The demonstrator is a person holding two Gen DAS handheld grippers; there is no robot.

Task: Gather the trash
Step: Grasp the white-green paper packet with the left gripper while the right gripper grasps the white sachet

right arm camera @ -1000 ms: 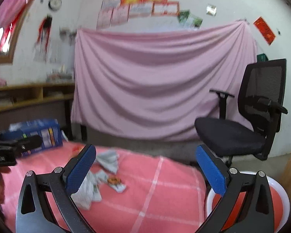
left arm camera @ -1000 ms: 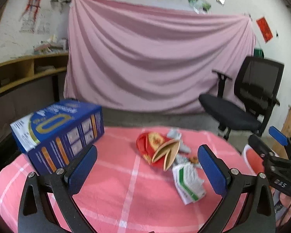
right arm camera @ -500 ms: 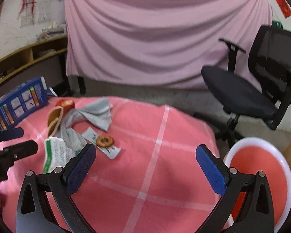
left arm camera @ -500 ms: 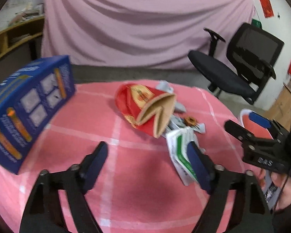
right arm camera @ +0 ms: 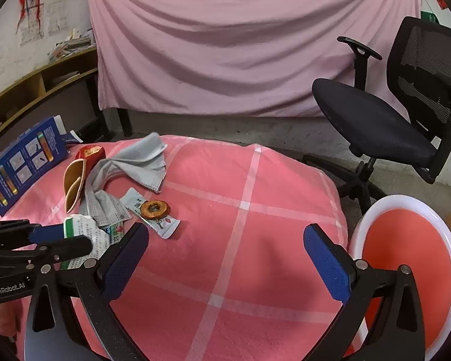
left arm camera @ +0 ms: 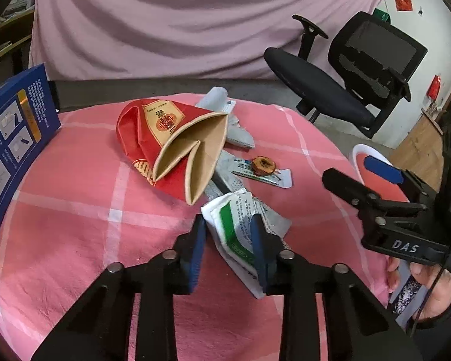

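The left gripper, low in the frame's centre, was closing its 2 jaws around a crumpled white-and-green wrapper; whether the pads pressed it could not be told. The wrapper lay on the pink checked tablecloth, its long axis running from upper left to lower right. The right gripper stood spread wide and empty over bare cloth at lower centre.

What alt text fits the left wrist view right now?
The left gripper is closing around a crumpled white-and-green packet on the pink checked tablecloth. Beyond lie a red paper cup and more wrappers; the right gripper hovers at right.
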